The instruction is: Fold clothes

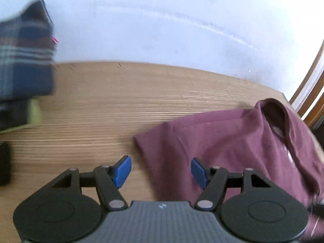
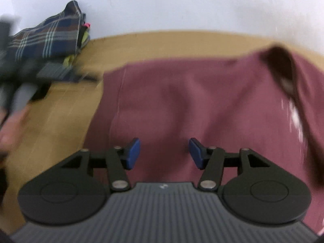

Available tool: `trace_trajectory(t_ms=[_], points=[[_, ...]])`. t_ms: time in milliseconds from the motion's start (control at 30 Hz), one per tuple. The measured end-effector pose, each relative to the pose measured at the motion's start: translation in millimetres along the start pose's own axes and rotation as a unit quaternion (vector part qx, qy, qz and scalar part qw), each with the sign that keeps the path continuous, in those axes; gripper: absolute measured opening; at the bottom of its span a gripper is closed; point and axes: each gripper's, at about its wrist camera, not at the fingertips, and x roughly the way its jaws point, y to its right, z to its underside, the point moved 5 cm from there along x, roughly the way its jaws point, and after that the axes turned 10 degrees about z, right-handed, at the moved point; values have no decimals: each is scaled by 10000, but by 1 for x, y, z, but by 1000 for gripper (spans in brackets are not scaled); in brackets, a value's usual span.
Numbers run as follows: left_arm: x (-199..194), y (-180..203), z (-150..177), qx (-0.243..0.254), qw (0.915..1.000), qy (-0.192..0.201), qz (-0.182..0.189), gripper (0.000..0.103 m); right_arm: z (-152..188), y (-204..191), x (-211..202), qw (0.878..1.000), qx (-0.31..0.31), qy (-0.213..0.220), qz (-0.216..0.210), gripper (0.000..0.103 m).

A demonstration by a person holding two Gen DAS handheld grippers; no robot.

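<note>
Maroon shirt (image 2: 202, 101) lies rumpled on wooden table (image 1: 121, 105); left claw (image 1: 161, 171) and right claw (image 2: 164, 152) gape wide, empty.

Left tool (image 1: 161, 171): blue-padded fingers spread wide, empty, above the wooden tabletop (image 1: 101, 109).
Maroon cotton garment (image 1: 232, 145): at 4 o'clock, lying on the tabletop, its edge between the fingers.
Blue plaid folded cloth (image 1: 24, 56): at 10 o'clock, against the white wall (image 1: 162, 24), blurred.
</note>
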Motion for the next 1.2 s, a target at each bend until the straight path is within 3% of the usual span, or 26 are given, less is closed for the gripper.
trace_trajectory(t_ms=[100,233,433,500,533,567,633,867,967,1067,1133,1200], points=[[28,-6,-10,-257,9994,-184,-168,67,20,1,-11,9998,117,-95,-113,56],[50,-8,-16,-521,9982,-308,-9,71,31,7,-26,9992,281,-12,-276,56],[67,17,-9,154,9978,-385,-509,74,40,28,-38,9988,463,99,-147,56],[70,25,-6,419,9959,-391,-695,49,41,33,-39,9985,528,118,-127,56],[71,30,-5,544,9947,-376,-781,32,41,36,-40,9983,560,129,-126,56],[70,33,-5,483,9958,-359,-686,19,41,38,-40,9981,591,141,-120,56],[68,35,-12,514,9947,-228,-864,19,41,42,-42,9978,643,150,-99,56],[86,-23,-42,-477,9973,-19,-555,24,57,62,-40,9972,741,55,-97,56],[95,-12,-46,140,9966,-229,-775,33,75,68,-32,9954,923,-192,-181,56],[85,-5,-42,444,9955,-230,-803,42,78,67,-33,9961,804,-179,-316,59],[79,-7,-39,424,9955,-235,-818,45,74,67,-36,9973,627,-100,-365,57],[72,-10,-36,319,9958,-236,-820,46,56,79,-38,9993,320,126,-148,57]])
